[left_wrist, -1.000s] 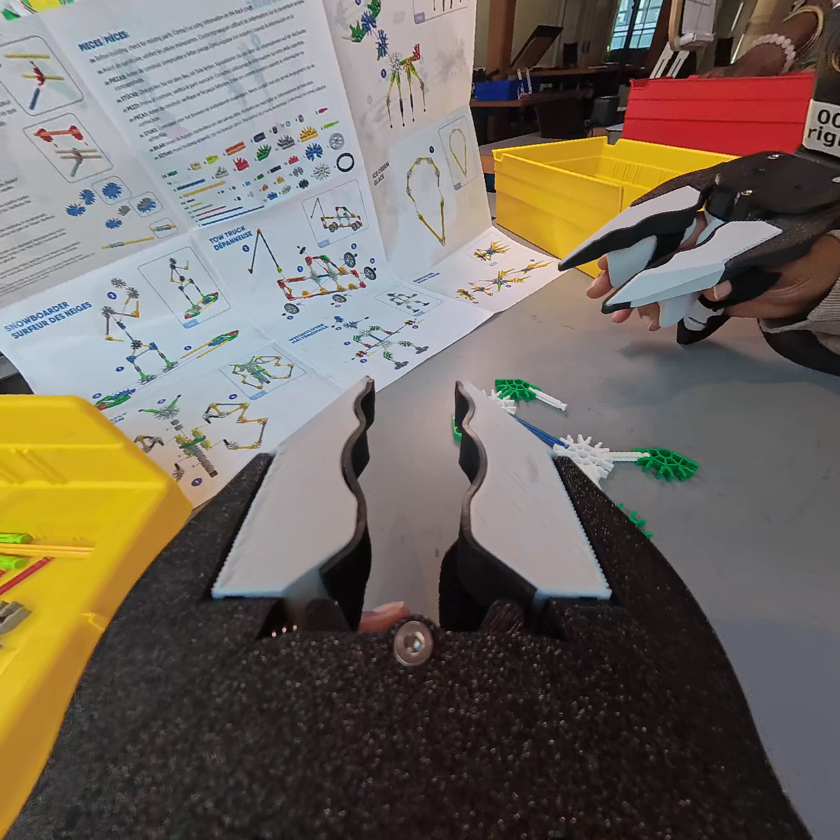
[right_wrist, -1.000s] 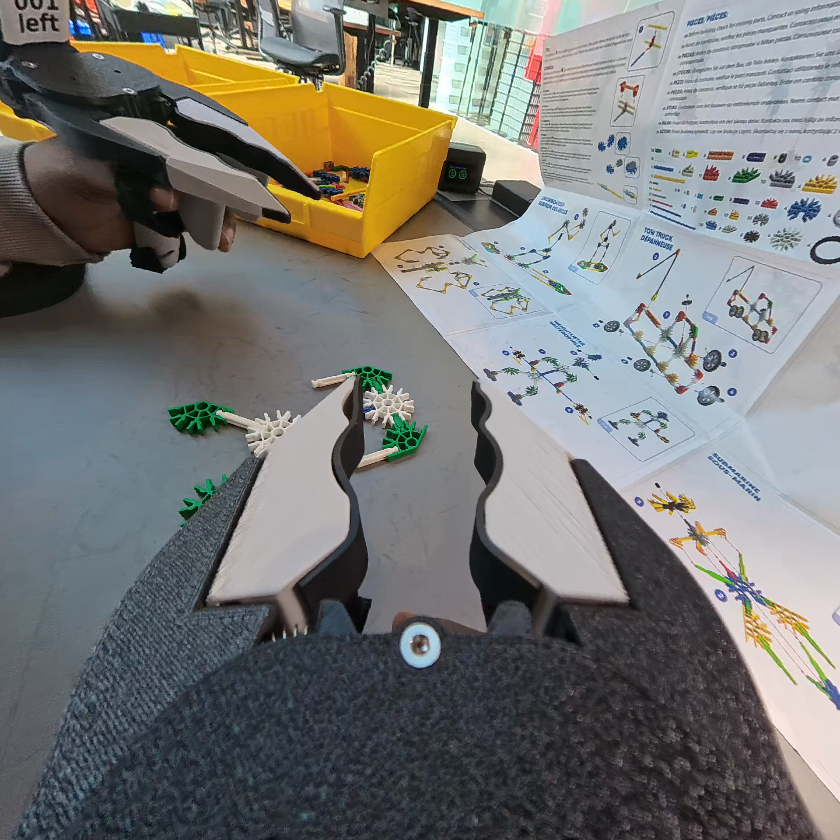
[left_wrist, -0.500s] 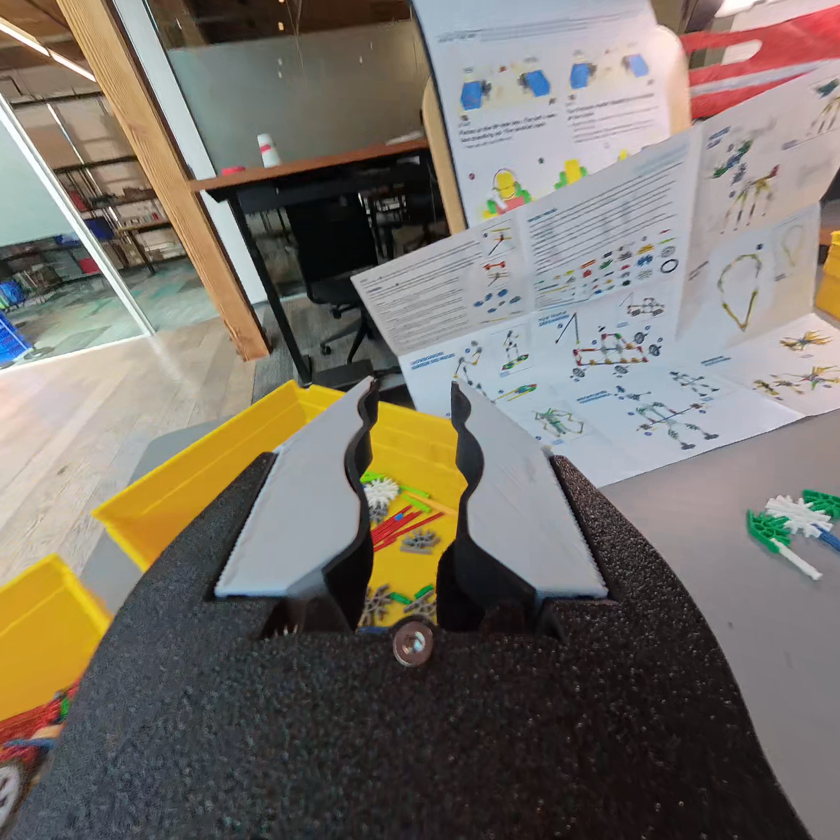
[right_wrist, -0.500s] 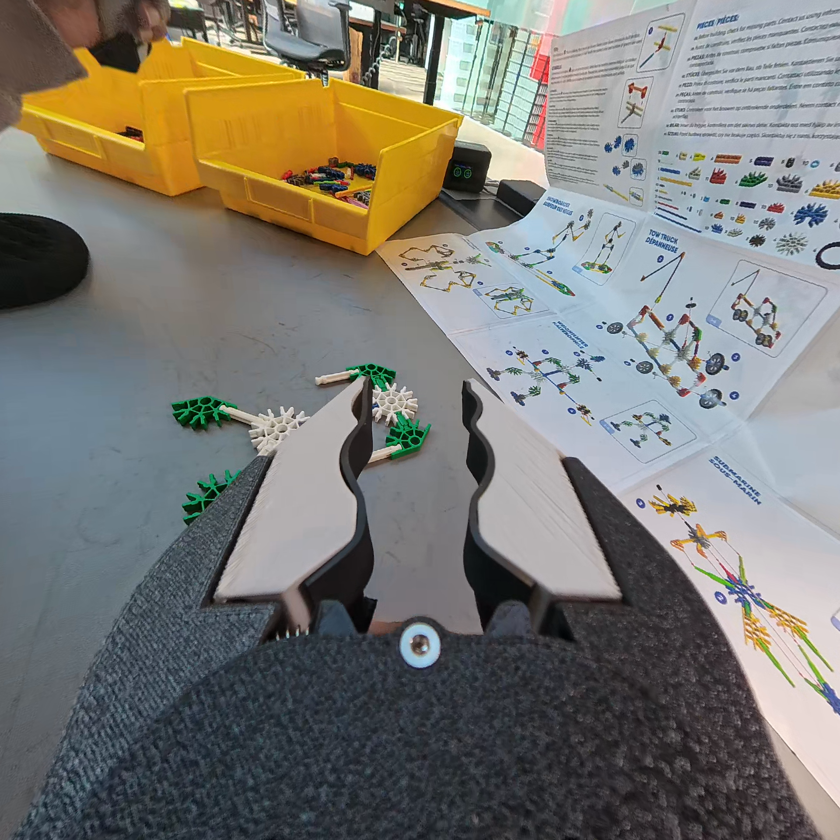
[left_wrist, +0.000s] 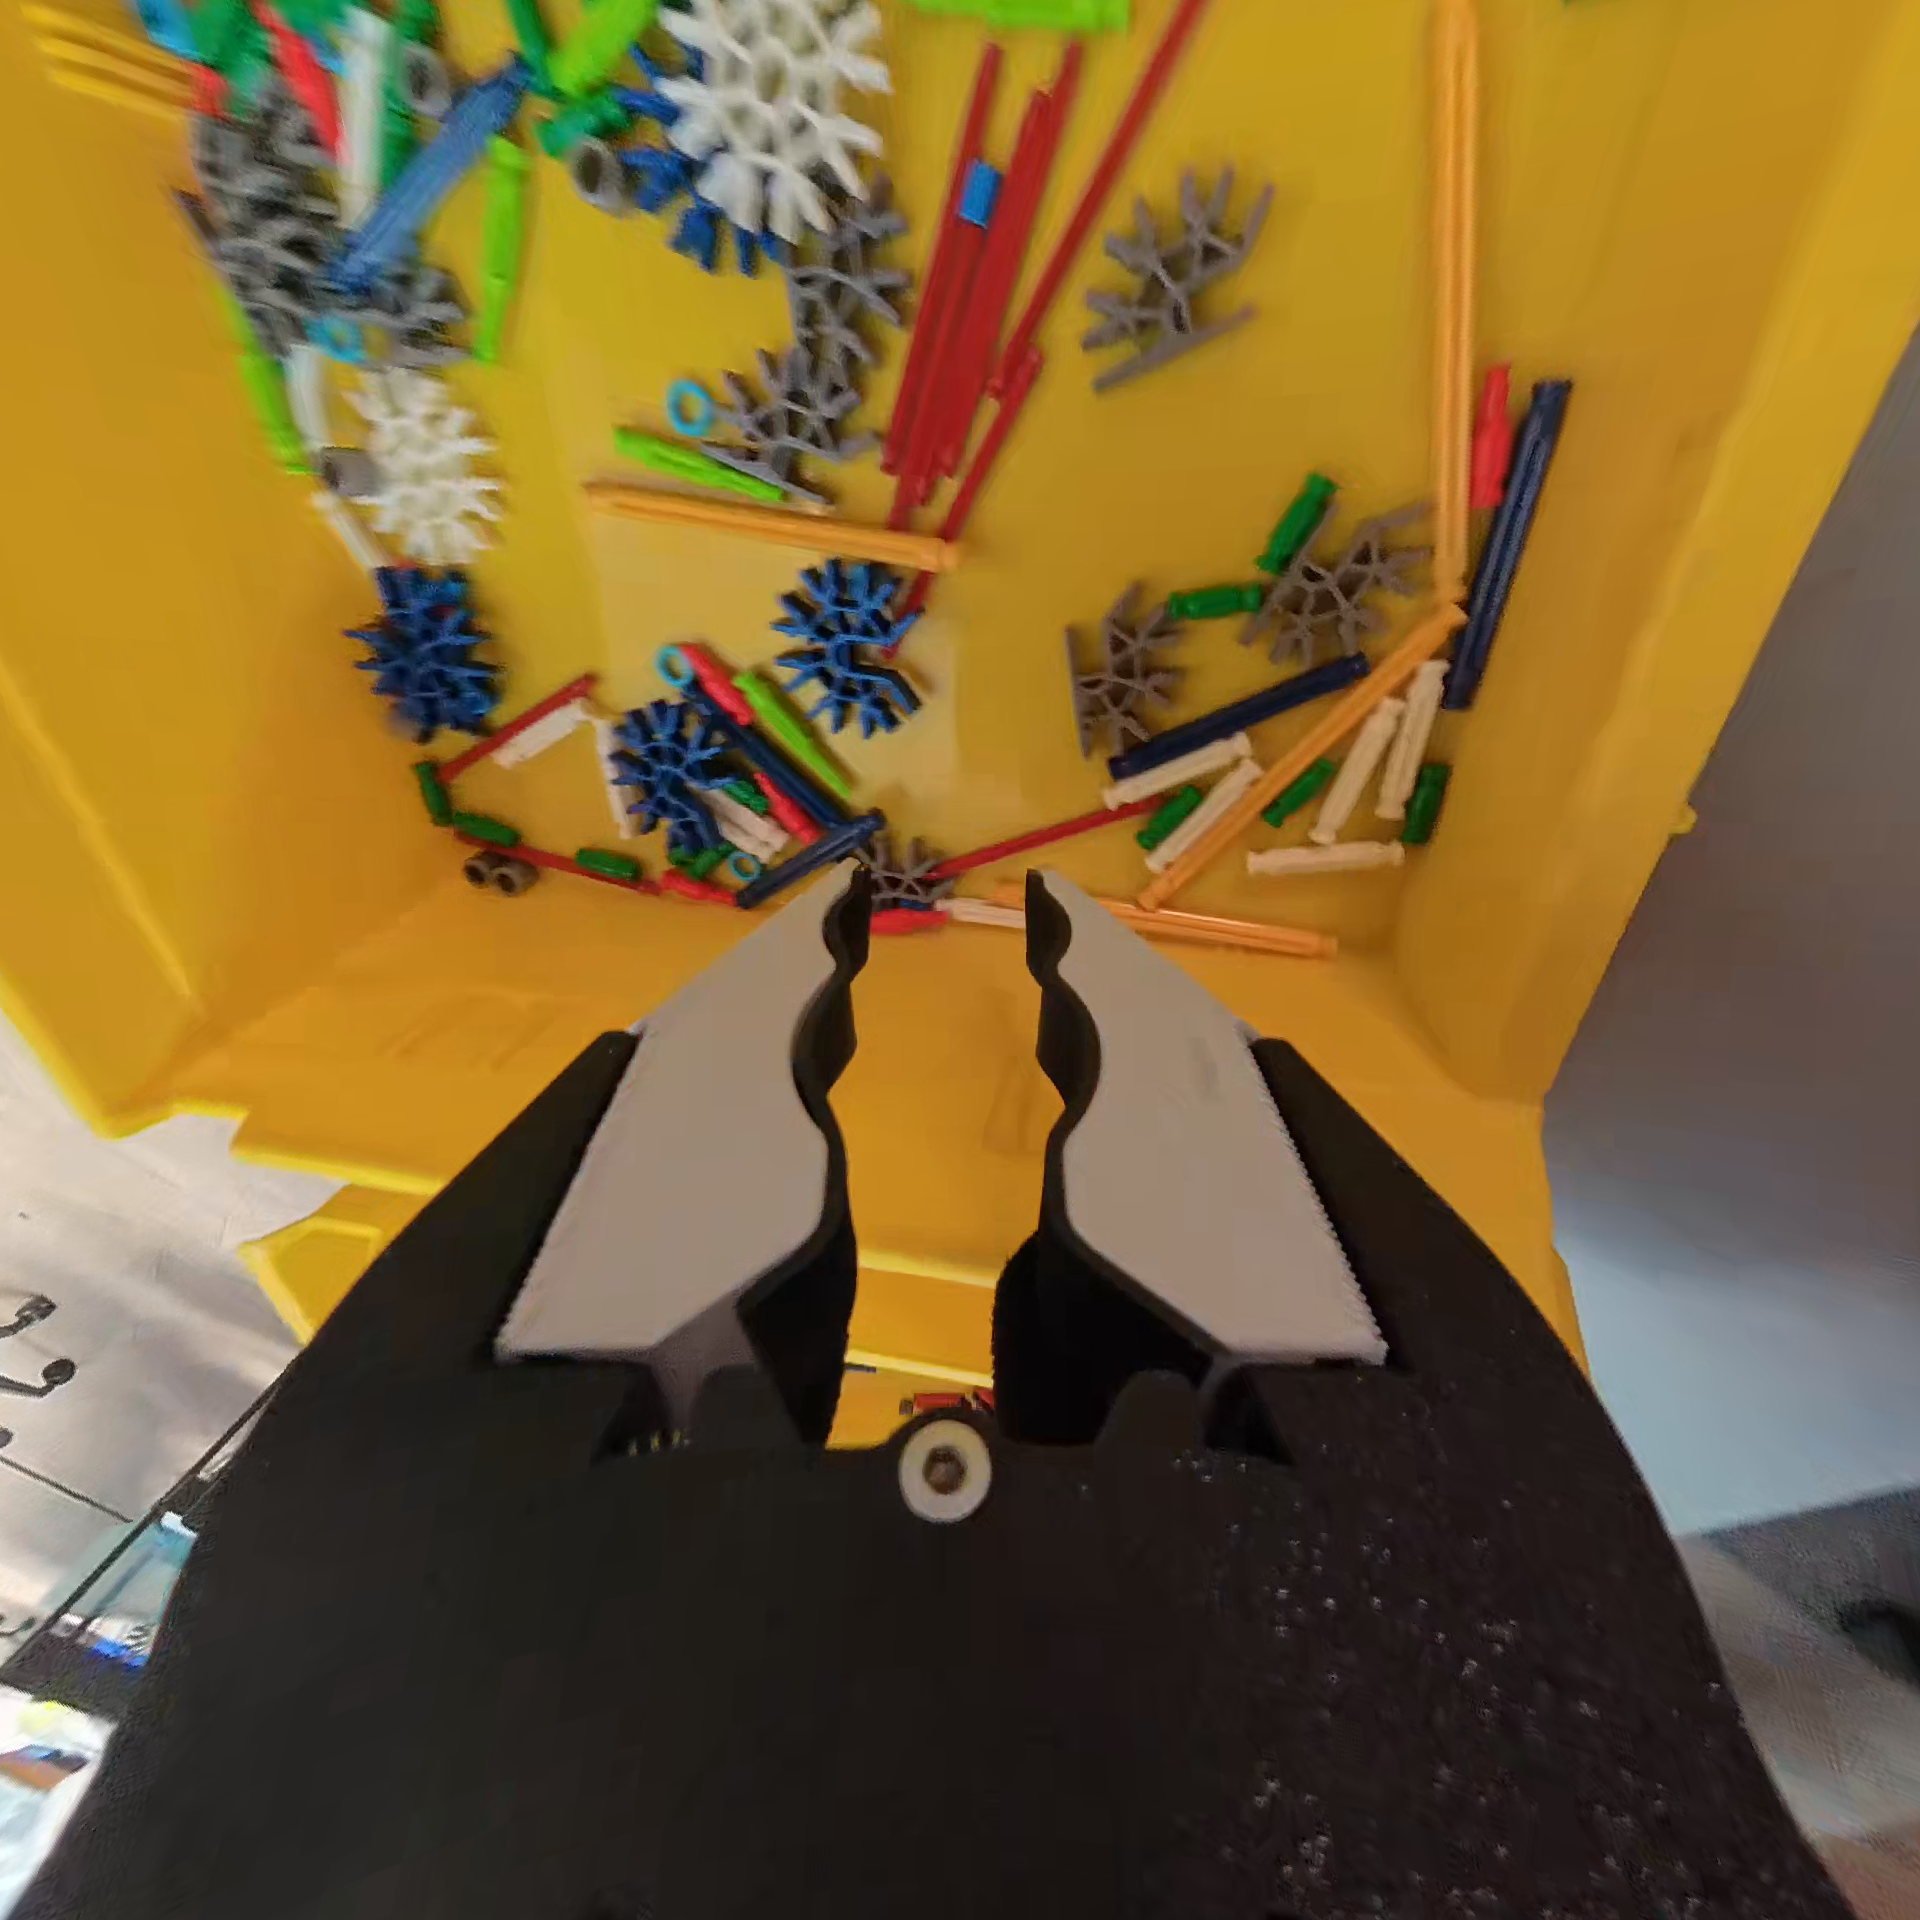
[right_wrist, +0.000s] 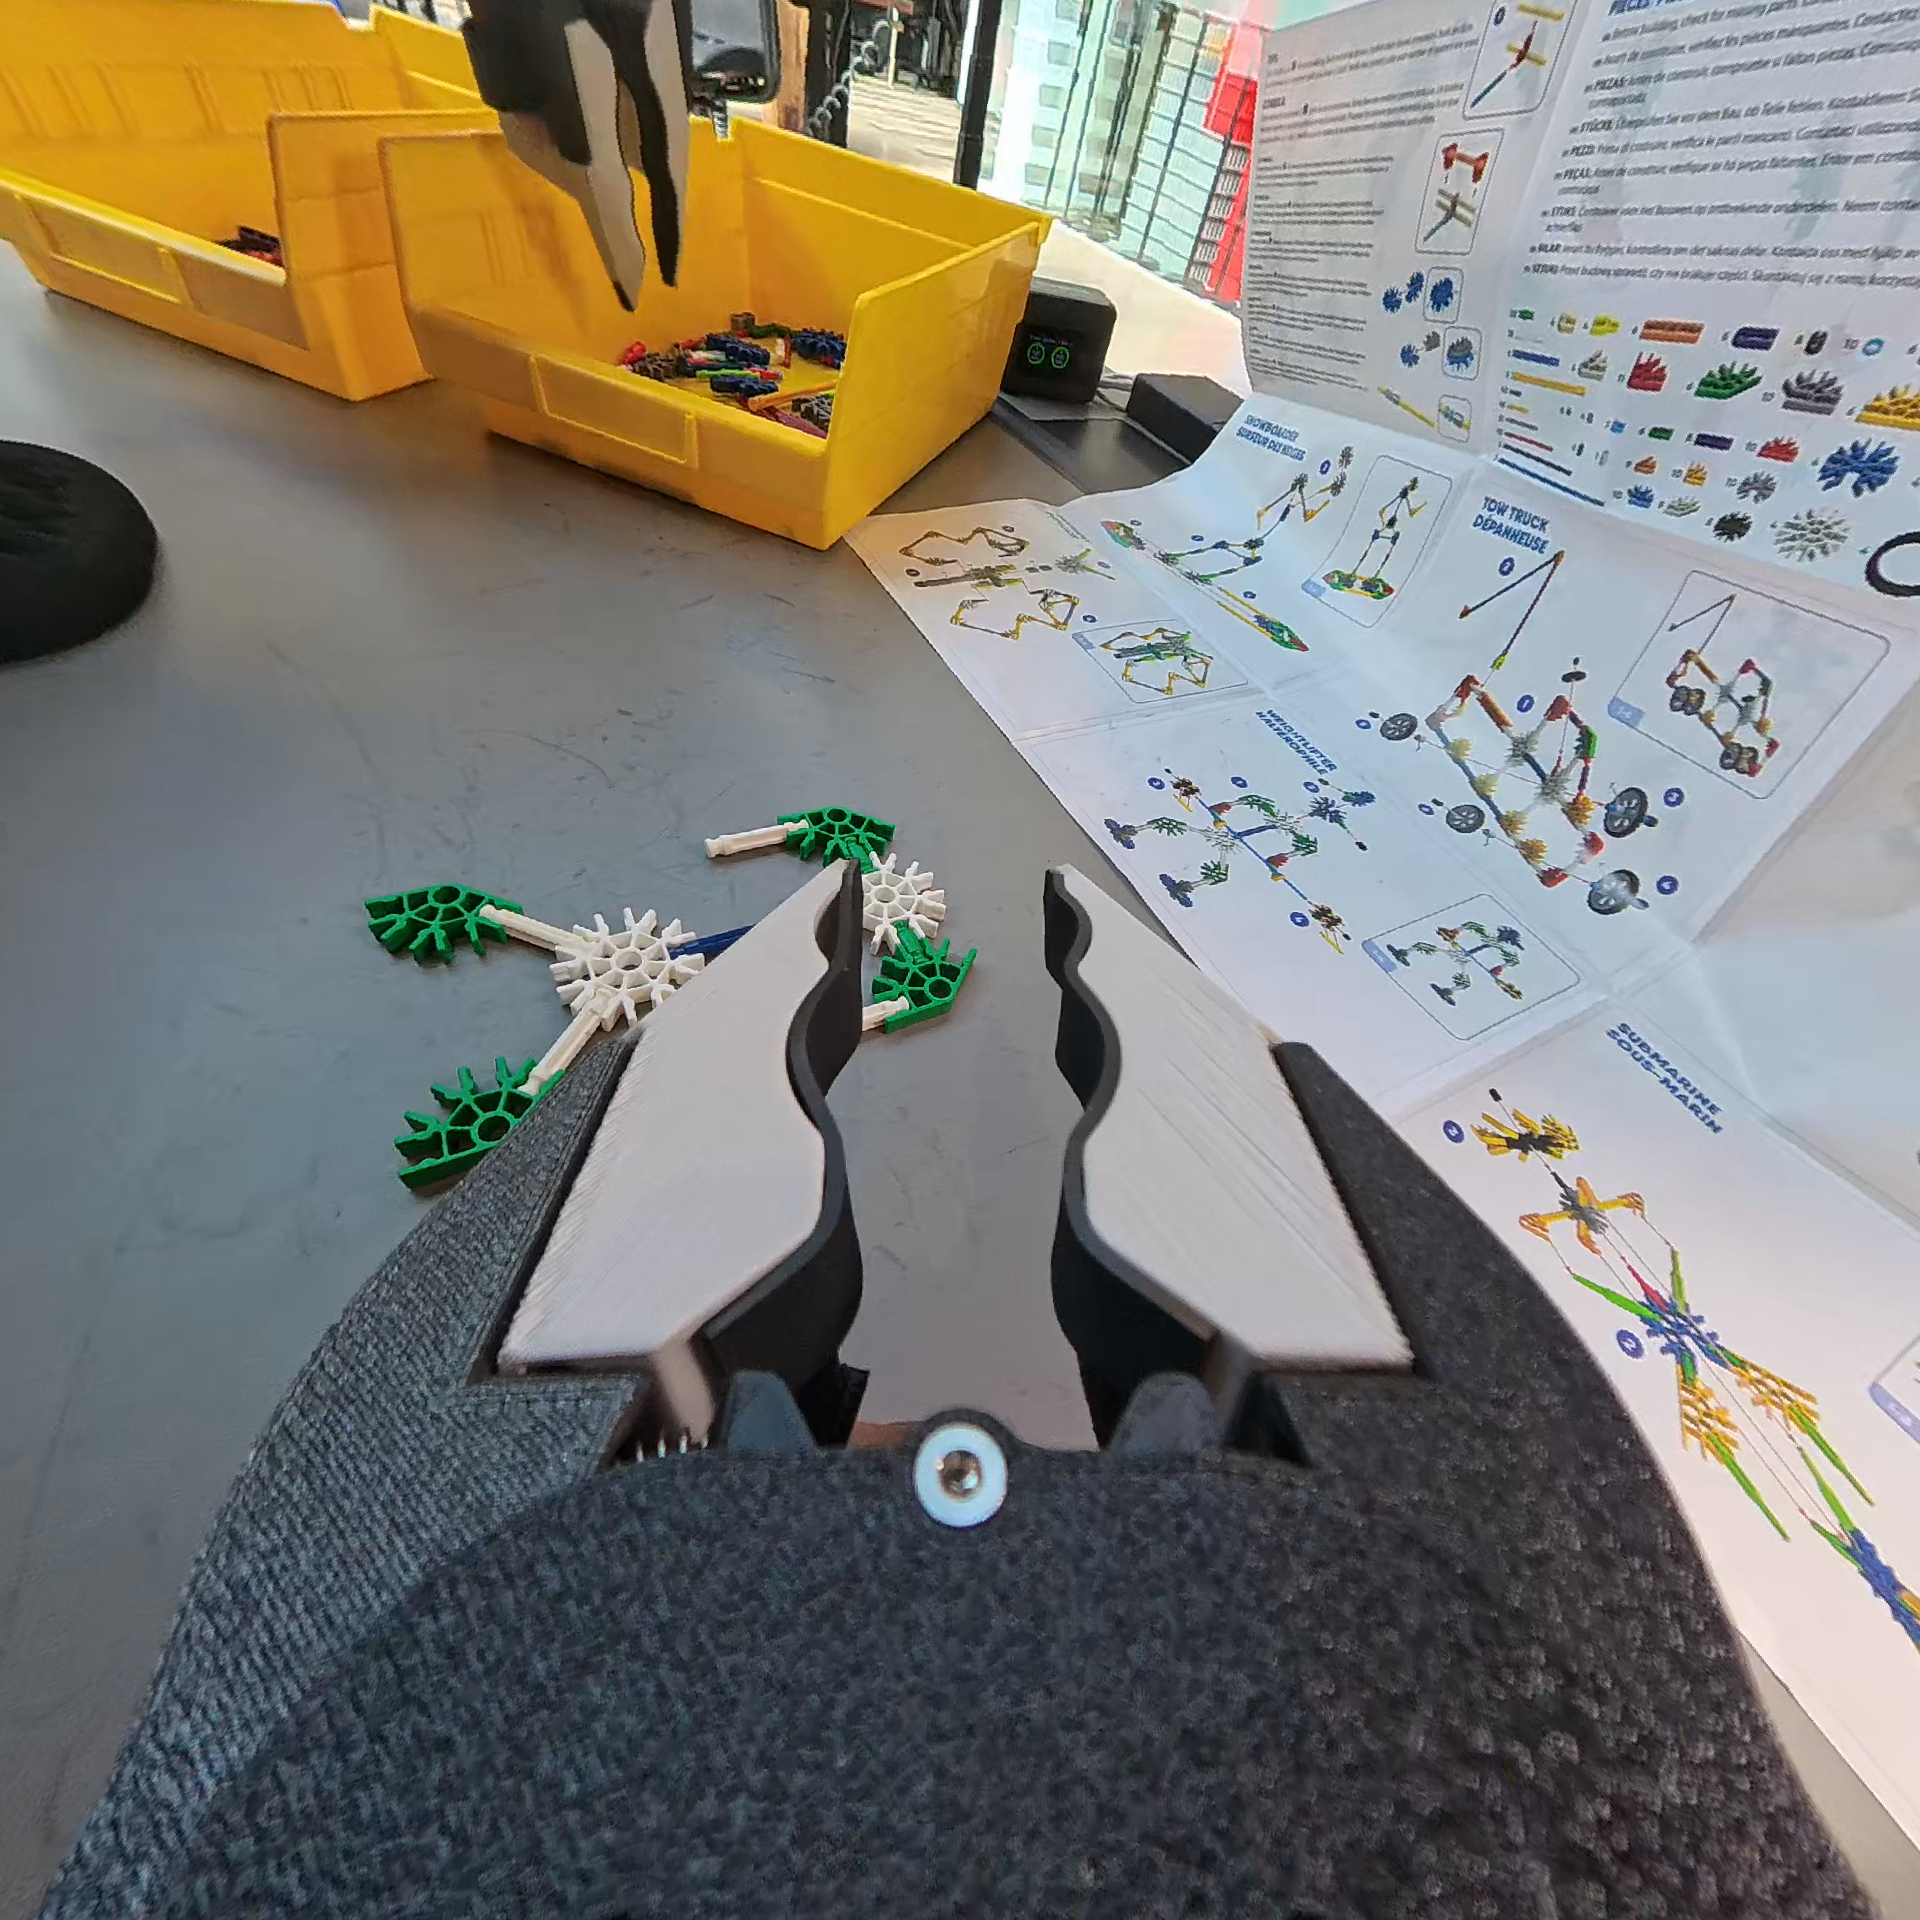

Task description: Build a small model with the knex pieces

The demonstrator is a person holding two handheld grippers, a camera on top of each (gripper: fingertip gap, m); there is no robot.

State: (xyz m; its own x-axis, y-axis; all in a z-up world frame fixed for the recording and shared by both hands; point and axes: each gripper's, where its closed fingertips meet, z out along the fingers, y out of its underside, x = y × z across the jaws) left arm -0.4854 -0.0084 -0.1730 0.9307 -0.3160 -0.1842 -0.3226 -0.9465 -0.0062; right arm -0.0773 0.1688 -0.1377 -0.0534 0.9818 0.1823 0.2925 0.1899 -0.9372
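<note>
A: How are the left tongs (left_wrist: 943,891) set?

B: Parted and empty, they are poised inside the yellow plastic bin (left_wrist: 1621,665) of loose rods and connectors.

A: And the right tongs (right_wrist: 951,888)?

B: Parted, nothing gripped, held low over the grey counter (right_wrist: 312,727) just beside the green-and-white connector assembly (right_wrist: 623,961).

Grey table (right_wrist: 416,665): yellow bins (right_wrist: 894,416), instruction sheet (right_wrist: 1299,790), green-white rod-and-connector assembly (right_wrist: 623,961), black disc (right_wrist: 62,540).

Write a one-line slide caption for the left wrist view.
Open left gripper poised over a yellow bin of loose construction-toy rods and connectors, tips nearest a grey connector.
</note>
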